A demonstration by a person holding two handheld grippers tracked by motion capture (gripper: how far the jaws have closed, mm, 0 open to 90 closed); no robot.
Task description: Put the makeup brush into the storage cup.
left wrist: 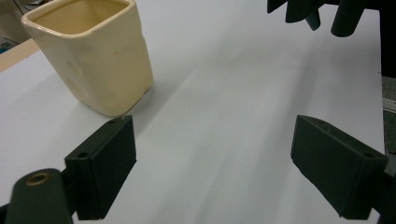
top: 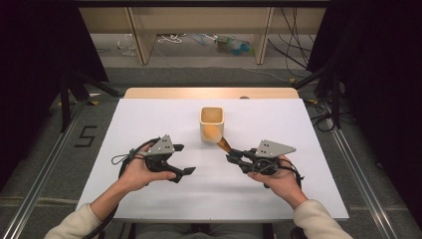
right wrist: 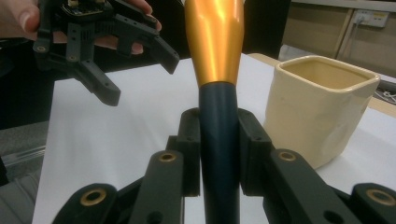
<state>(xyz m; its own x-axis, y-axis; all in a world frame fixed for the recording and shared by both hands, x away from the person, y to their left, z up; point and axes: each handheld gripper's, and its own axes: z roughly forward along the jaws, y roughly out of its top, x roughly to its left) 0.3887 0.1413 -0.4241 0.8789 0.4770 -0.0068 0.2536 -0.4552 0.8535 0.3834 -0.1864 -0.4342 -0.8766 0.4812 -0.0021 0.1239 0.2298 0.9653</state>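
Note:
A cream square cup (top: 212,124) stands upright on the white table top (top: 139,124), a little beyond the two grippers. My right gripper (top: 233,156) is shut on a utensil (top: 224,144) with a dark blue handle and a gold-orange upper part (right wrist: 215,37); its far end points toward the cup's near right corner. In the right gripper view the cup (right wrist: 322,107) sits just right of the utensil. My left gripper (top: 184,159) is open with nothing between its jaws, and the cup (left wrist: 93,51) lies ahead and to its left.
A wooden edge (top: 209,92) borders the table's far side. Beyond it are shelf legs and cables on the floor. Dark curtains hang at both sides. The other gripper (left wrist: 308,11) shows at the top right of the left gripper view.

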